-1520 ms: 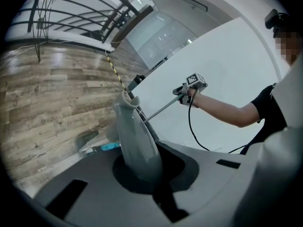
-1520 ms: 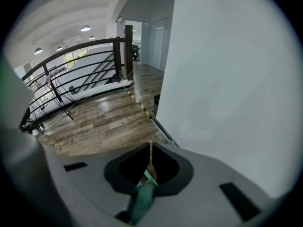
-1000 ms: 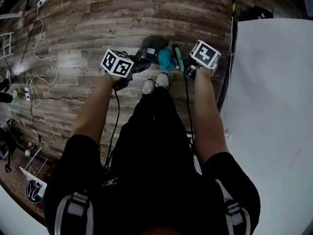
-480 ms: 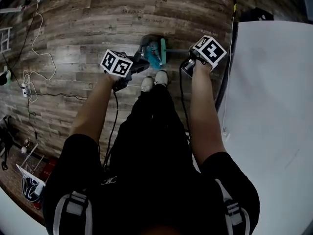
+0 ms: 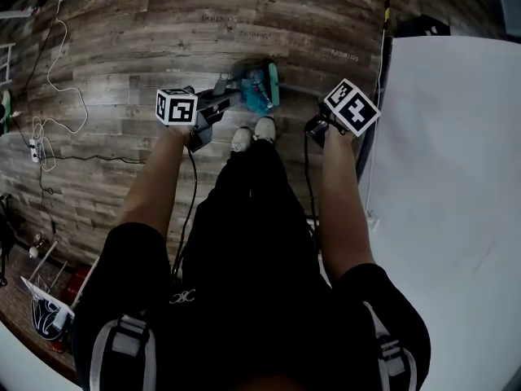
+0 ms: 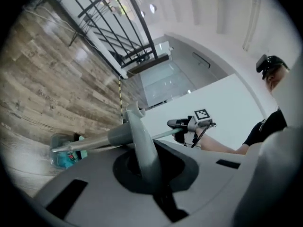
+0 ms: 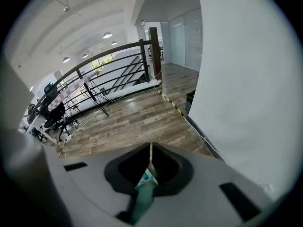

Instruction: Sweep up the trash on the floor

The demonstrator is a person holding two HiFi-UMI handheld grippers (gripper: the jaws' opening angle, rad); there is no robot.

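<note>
Grey dustpan (image 5: 241, 76) rests on the wood floor (image 5: 146, 23) in my head view, with a teal bottle (image 5: 257, 90) at its mouth and the green broom head (image 5: 273, 84) just right of it. In my left gripper view, the left gripper (image 6: 144, 169) pinches the dustpan's grey handle (image 6: 137, 136). In my right gripper view, the right gripper (image 7: 149, 171) clamps the green broom handle (image 7: 142, 197).

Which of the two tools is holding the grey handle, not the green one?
The left tool, shut on the grey dustpan handle. The right tool clamps the green broom handle instead.
</note>
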